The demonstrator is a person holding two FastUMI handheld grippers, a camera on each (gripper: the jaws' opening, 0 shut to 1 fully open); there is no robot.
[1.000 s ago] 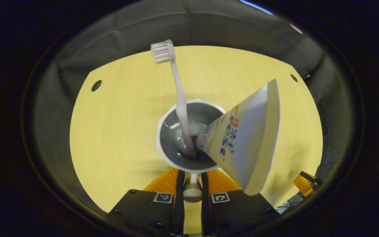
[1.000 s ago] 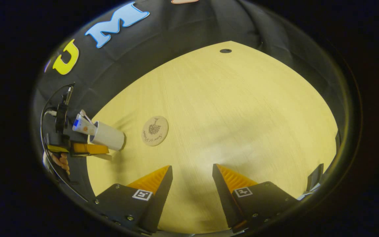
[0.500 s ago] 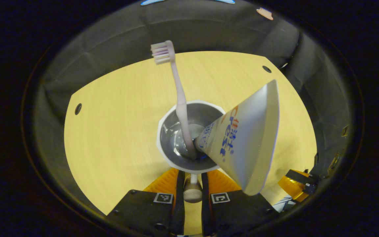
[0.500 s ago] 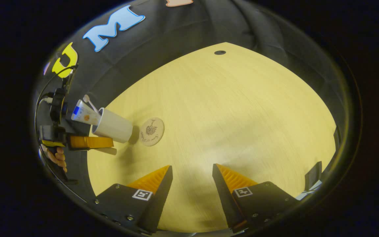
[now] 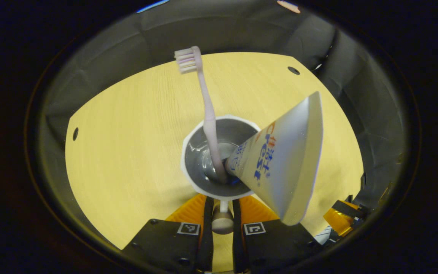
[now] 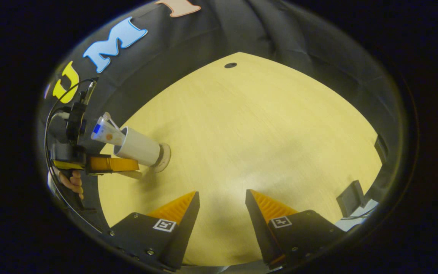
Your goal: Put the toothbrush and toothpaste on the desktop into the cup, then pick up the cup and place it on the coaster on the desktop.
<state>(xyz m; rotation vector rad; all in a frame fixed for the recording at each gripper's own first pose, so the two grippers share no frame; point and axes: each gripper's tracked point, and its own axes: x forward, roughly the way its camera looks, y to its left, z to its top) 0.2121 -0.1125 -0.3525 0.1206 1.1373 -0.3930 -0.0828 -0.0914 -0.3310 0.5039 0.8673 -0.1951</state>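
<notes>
Toothbrush (image 5: pixel 207 114) upright in cup (image 5: pixel 188 152), bristles up

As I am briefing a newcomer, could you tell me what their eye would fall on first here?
First, the white cup in the left gripper, shut on its handle, with a pale pink toothbrush and silver toothpaste tube leaning out. In the right gripper view it sits over the round coaster; the right gripper hangs open over the wooden desktop.
</notes>
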